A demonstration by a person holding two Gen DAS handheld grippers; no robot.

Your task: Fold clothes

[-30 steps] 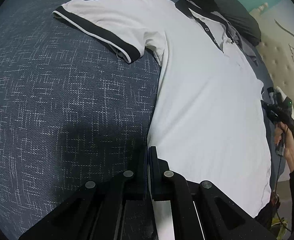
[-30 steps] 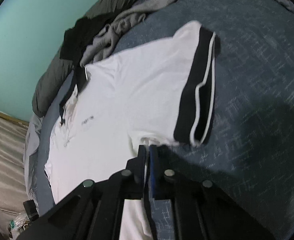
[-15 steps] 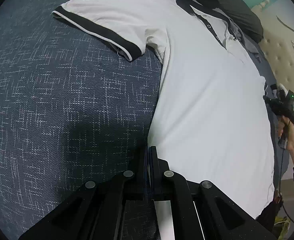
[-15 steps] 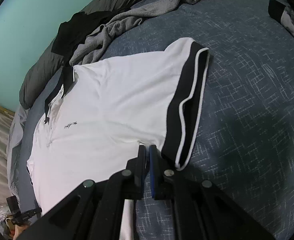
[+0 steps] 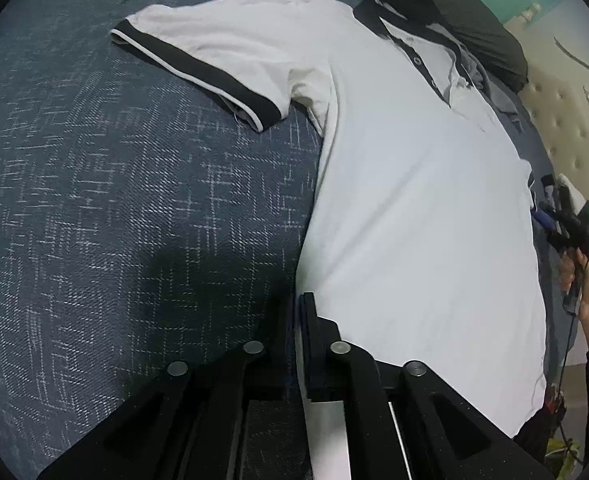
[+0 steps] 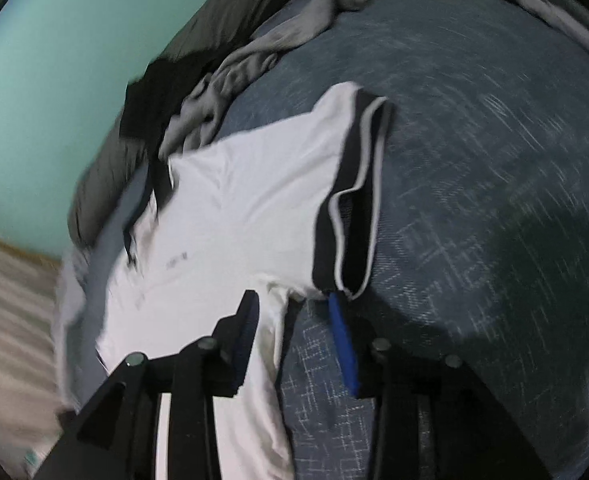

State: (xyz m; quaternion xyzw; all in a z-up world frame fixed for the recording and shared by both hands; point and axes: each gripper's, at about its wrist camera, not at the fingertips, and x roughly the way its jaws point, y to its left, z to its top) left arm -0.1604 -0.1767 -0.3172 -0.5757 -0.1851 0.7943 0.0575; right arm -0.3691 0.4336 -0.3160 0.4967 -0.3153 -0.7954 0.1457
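Folding has not begun: the white polo shirt (image 5: 414, 208) lies spread flat, face up, on the dark blue bedspread (image 5: 114, 220), both black-trimmed sleeves out. Your left gripper (image 5: 300, 308) sits at 6 o'clock in its view, jaws nearly together on the shirt's side edge. Your right gripper (image 6: 294, 304) has just been opening; its jaws stand apart at 6 o'clock, the underarm seam loose between them. Sleeves, sides and the final fold all remain. A grey garment (image 6: 254, 60) waits at 12 o'clock.
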